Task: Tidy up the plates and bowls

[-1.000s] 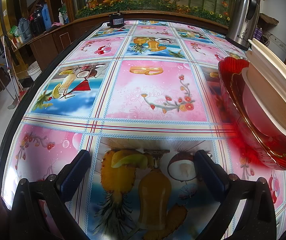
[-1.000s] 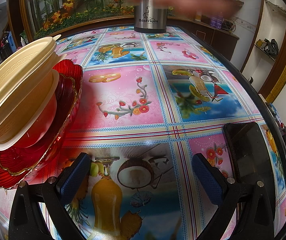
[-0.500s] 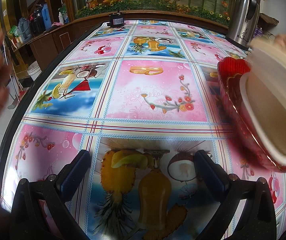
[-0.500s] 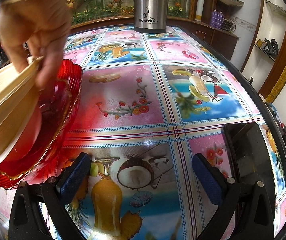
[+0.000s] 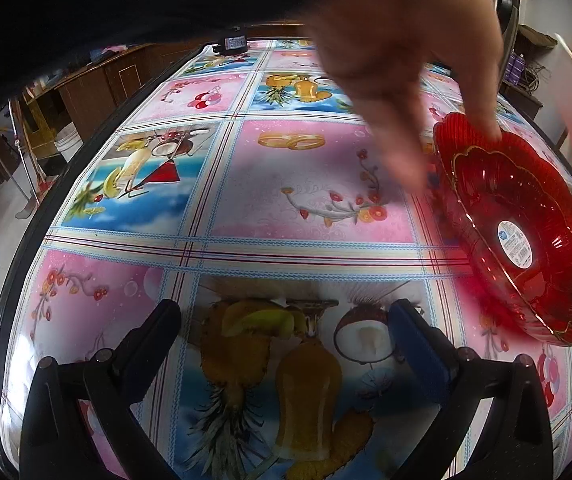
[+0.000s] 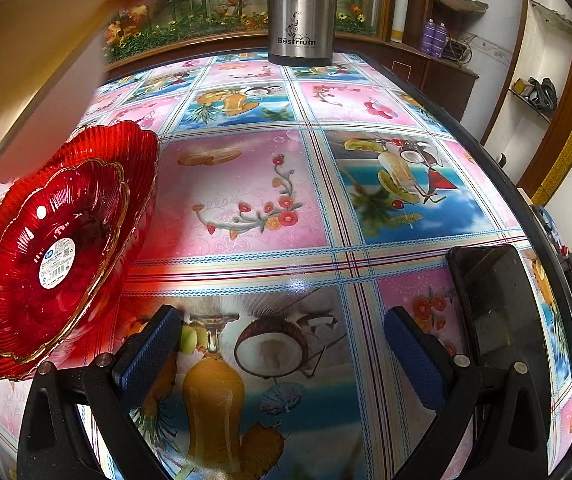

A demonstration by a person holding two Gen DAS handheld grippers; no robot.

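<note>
Cream bowls came off the red plate (image 5: pixel 526 216).
A bare hand (image 5: pixel 402 64) lifted them; both tools, left tool (image 5: pixel 286 336) and right tool (image 6: pixel 282 344), sat released, empty, on the worktop (image 6: pixel 246 208).

Home dining rm: table w/ fruit-print oilcloth (image 6: pixel 246 200), steel thermos jug (image 6: pixel 302 12), planter of flowers (image 6: pixel 206 20) behind, wooden cabinets (image 5: pixel 98 88), wall shelves (image 6: pixel 538 92).

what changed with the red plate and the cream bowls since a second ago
The cream bowls were lifted off the red plate, which is now bare; a hand touches its rim. Both tools, left and right, stayed open and still; the flask stayed put.
</note>
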